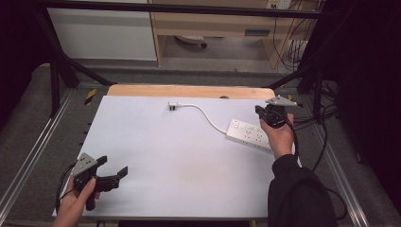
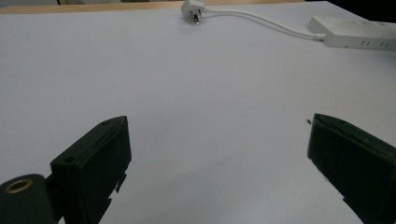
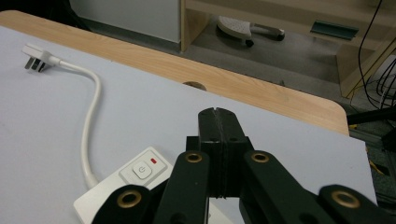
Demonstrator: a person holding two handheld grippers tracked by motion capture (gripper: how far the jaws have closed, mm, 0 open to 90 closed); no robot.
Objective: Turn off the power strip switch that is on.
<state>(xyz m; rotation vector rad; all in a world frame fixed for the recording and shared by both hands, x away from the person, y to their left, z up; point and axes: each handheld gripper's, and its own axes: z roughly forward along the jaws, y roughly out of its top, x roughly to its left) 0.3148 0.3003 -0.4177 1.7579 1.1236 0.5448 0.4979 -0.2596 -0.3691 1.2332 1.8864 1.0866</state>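
White sheet (image 1: 179,161) covers the table; wooden edge (image 1: 189,91) shows along the far side.

Power strip (image 1: 249,134) lies flat on the sheet at the right, well past the middle. Long axis runs from far-left to near-right. Its switch end, with a button and a small red mark (image 3: 153,161), faces left and far; the near-right end is hidden under the right hand (image 1: 279,135). White cable (image 1: 208,116) leaves the switch end, curves up and left across the sheet, and ends in a plug (image 1: 172,105) near the far edge, about centre. Plug prongs point left.

Right gripper (image 1: 263,113) held above the far end of the strip, at the sheet's far right corner. In the right gripper view its jaws are pressed together, face to face, with nothing between them. Grey plate (image 1: 281,100) on top.

Left gripper (image 1: 112,168) sits at the near left corner of the sheet, in the left hand (image 1: 75,203), well apart from strip and plug. Jaws spread wide, bare sheet between them, holding nothing. It points right and slightly far.

Beyond the table: grey floor, pale wooden furniture (image 1: 213,23), hanging cables (image 1: 293,47) at right.
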